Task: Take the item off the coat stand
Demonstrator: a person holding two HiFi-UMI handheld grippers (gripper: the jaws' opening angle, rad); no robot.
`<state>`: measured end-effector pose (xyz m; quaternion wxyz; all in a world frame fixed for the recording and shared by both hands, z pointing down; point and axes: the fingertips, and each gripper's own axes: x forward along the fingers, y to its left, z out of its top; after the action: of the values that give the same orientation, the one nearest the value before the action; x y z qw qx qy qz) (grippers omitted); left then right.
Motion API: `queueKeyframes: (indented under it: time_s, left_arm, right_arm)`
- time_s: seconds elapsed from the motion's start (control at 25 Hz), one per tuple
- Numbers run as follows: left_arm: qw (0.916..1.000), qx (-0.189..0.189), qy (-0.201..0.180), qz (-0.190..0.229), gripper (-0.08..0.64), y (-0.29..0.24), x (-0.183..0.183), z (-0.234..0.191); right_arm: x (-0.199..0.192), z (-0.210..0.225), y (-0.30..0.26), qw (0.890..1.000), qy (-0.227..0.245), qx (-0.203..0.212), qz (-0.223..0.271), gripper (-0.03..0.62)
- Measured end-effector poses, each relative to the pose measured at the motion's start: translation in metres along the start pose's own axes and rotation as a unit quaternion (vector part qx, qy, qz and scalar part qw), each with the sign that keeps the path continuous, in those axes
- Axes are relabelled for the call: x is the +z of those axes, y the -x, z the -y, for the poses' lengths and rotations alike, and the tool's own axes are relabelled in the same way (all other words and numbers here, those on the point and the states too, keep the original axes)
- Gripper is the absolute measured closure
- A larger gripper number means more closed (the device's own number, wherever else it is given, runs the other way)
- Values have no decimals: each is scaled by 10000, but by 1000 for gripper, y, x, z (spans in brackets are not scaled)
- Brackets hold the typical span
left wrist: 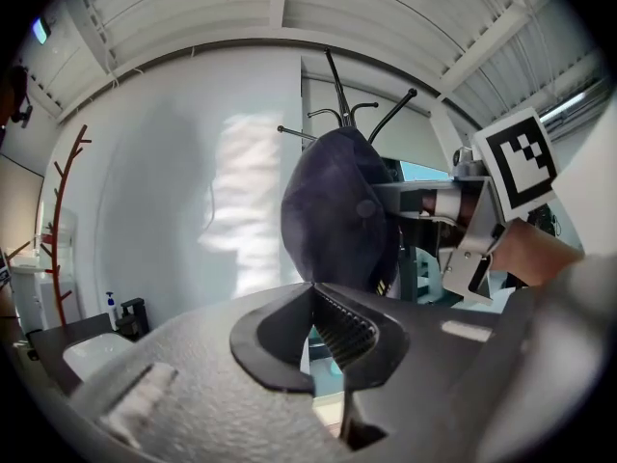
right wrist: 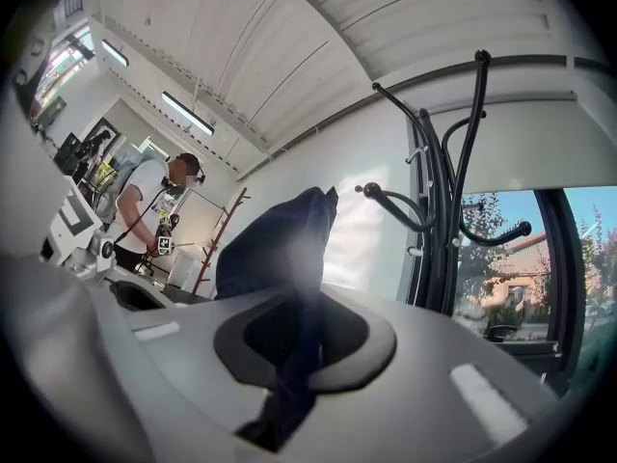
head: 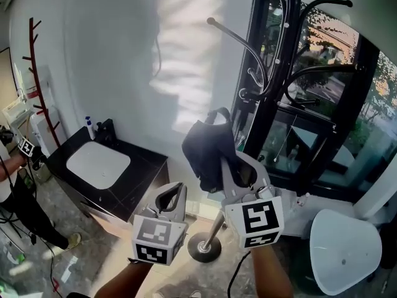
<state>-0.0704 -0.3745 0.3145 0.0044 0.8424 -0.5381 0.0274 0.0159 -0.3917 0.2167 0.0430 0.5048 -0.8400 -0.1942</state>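
Two grippers sat low in the head view, centre frame. Right gripper [head: 225, 164] was clamped on the dark cap [head: 206, 149]; in the right gripper view a fold of the dark fabric ran down between the closed jaws. The cap hung in the middle of the frame, its strap loop at the top, left of the black coat stand [head: 286, 48] and below one of the stand's curved hooks [head: 239, 39]. It did not touch any hook. It was off the stand and held up against the white wall [head: 124, 54].

Left gripper [head: 173, 190] was lower and to the left of the right one, apart from the cap. In the left gripper view its jaws met at the tips with nothing between them, and the cap showed just beyond them, upper centre.

The coat stand filled the upper right, in front of a dark-framed window [head: 347, 104] with trees and a building outside. A black counter [head: 133, 179] with a white basin [head: 98, 164] stood at left centre, with a small bottle [head: 90, 128] at its back edge. A thin red rack [head: 38, 79] stood at the upper left. A person [head: 12, 185] was partly visible at the left edge. A white rounded seat [head: 344, 253] sat in the lower right corner.
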Motion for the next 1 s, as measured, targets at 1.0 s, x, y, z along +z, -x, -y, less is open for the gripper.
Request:
queueKeyframes:
  time_s: [1.0]
  left_arm:
    - [9994, 339, 31, -92, 563, 26, -23, -16]
  right_arm:
    - [-92, -65, 43, 9892, -1224, -179, -790, 566]
